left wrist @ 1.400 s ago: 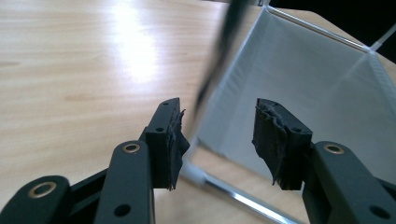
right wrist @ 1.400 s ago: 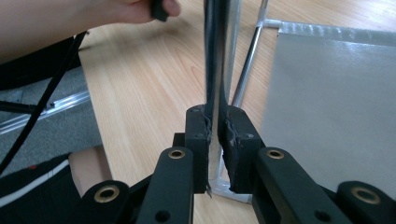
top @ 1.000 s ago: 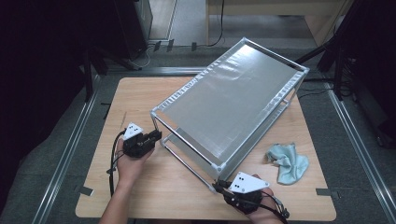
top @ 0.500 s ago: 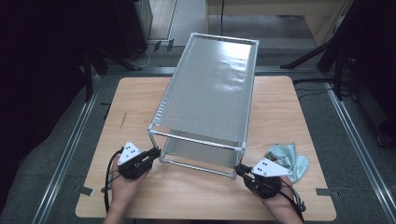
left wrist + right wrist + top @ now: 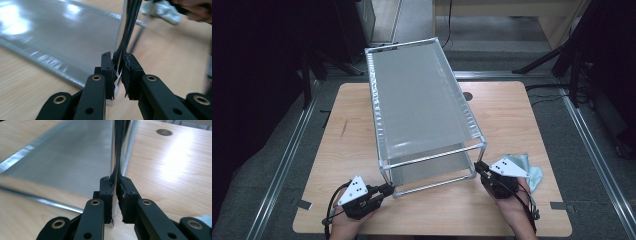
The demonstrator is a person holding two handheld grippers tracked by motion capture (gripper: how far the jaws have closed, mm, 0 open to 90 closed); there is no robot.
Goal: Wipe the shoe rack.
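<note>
1. Light wooden worktop (image 5: 352,120) carries the tall silver metal-framed mesh rack (image 5: 422,110), long axis running twelve to six.
2. Left tongs (image 5: 388,188) clamp its seven-o'clock post.
3. Right tongs (image 5: 478,167) clamp its five-o'clock post; both equally near.
</note>
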